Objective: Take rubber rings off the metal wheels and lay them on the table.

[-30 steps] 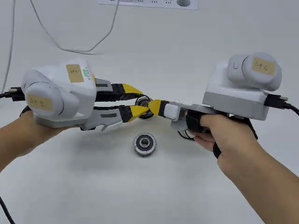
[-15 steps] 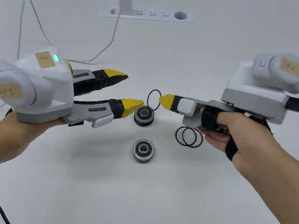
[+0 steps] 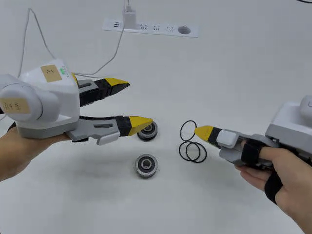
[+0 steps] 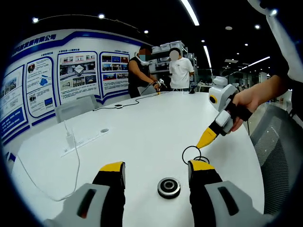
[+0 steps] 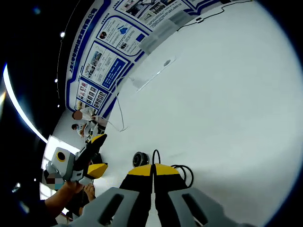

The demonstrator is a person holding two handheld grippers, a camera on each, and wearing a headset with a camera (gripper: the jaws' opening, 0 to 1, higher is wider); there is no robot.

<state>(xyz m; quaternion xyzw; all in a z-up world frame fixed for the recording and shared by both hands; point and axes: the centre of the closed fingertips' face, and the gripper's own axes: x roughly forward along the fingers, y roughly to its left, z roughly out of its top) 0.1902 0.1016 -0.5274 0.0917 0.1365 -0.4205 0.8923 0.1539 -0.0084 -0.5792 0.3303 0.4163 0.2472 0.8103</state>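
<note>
- We see left tool (image 3: pixel 135 103) wide open, empty, near far metal wheel (image 3: pixel 148 131).
- Right tool (image 3: pixel 202 131) clamped on rubber ring (image 3: pixel 181 129).
- Two rings (image 3: pixel 179 151) lie on surface (image 3: pixel 87 195).

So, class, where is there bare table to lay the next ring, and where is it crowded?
Bare: the table between the power strip and the far wheel; also in front of the near wheel. Crowded: the middle, around both wheels and the laid rings.
</note>
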